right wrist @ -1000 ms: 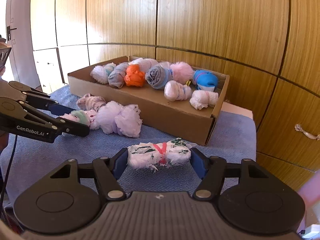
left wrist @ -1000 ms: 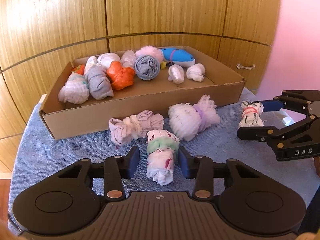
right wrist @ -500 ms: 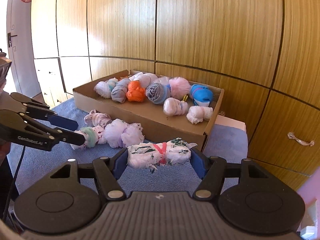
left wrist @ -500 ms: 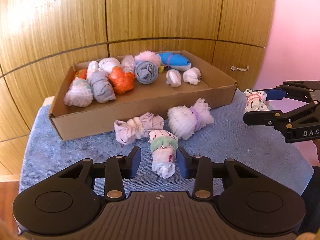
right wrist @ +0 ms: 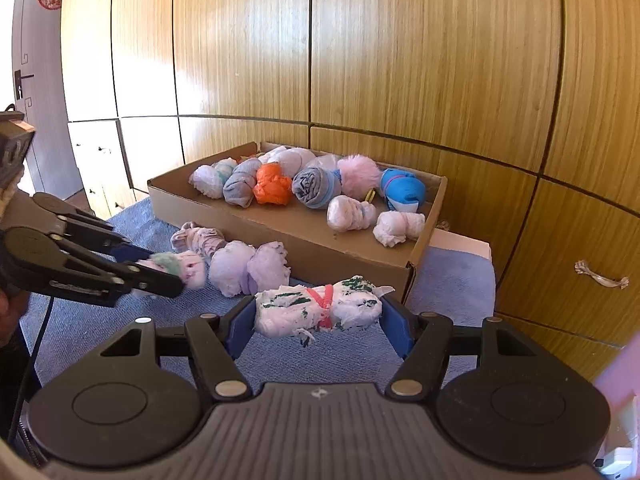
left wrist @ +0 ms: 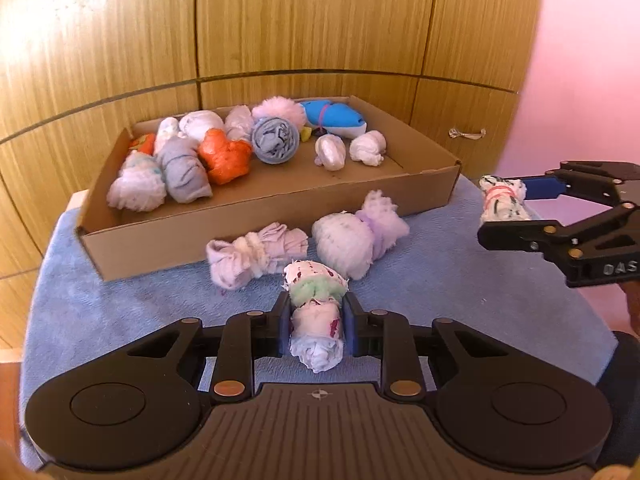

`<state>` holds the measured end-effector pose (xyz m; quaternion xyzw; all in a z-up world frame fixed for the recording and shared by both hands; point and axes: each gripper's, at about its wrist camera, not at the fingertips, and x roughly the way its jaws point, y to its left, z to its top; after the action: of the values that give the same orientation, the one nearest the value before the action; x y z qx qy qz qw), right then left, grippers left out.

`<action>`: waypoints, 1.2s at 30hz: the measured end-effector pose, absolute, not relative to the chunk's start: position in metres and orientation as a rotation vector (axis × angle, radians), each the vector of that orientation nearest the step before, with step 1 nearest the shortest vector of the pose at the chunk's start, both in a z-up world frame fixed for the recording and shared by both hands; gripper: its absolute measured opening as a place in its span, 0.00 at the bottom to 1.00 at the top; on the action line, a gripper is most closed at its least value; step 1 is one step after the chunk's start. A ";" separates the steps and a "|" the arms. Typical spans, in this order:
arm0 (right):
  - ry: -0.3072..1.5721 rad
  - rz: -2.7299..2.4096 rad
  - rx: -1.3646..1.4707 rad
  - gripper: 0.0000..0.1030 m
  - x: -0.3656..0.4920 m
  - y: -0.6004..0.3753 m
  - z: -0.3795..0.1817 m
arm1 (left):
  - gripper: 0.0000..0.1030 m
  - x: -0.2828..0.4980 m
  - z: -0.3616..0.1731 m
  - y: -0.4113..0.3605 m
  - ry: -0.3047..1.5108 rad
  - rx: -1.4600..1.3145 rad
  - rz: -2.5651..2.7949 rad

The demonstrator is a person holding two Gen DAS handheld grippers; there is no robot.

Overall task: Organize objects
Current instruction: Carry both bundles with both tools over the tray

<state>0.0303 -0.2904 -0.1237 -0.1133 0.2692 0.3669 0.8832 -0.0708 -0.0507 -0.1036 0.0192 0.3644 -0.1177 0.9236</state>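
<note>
My left gripper (left wrist: 316, 320) is shut on a white rolled bundle with a green band (left wrist: 316, 312), low over the blue towel. The same gripper (right wrist: 176, 272) and green-banded bundle (right wrist: 176, 265) show at the left of the right wrist view. My right gripper (right wrist: 318, 314) is shut on a white bundle with green marks and a red band (right wrist: 318, 311), held crosswise and lifted above the towel. From the left wrist view this gripper (left wrist: 508, 204) and its red-banded bundle (left wrist: 502, 200) hang at the right. A cardboard box (left wrist: 256, 216) behind holds several rolled bundles.
Two loose bundles lie on the blue towel (left wrist: 120, 312) in front of the box: a pale pink one (left wrist: 256, 256) and a white and lilac one (left wrist: 356, 236). Wooden cabinet doors (right wrist: 400, 60) stand close behind. The towel's right side falls away to an edge.
The left jaws have closed onto the green-banded bundle. The right gripper has risen with its red-banded bundle, so the box looks farther and lower.
</note>
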 end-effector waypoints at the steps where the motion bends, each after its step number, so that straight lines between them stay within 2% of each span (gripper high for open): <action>1: 0.561 0.767 -0.234 0.61 0.030 -0.291 -0.122 | 0.31 -0.075 -0.099 -0.048 0.746 0.034 -0.248; 7: 0.531 0.810 -0.234 0.61 0.031 -0.281 -0.100 | 0.31 -0.080 -0.063 -0.025 0.709 0.015 -0.242; 16: 0.509 0.922 -0.247 0.61 0.060 -0.225 -0.064 | 0.31 -0.020 -0.023 0.018 0.674 0.023 -0.173; 24: 0.601 0.966 -0.263 0.61 0.098 -0.165 -0.075 | 0.32 0.035 -0.043 0.032 0.779 0.000 -0.196; 36: 0.742 0.946 -0.265 0.61 0.123 -0.131 -0.116 | 0.32 0.044 -0.072 0.036 0.841 0.044 -0.237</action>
<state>0.1231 -0.1311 -0.1158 -0.1242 0.3481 0.4438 0.8164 0.0444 0.0361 -0.0715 0.0213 0.4072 -0.1146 0.9059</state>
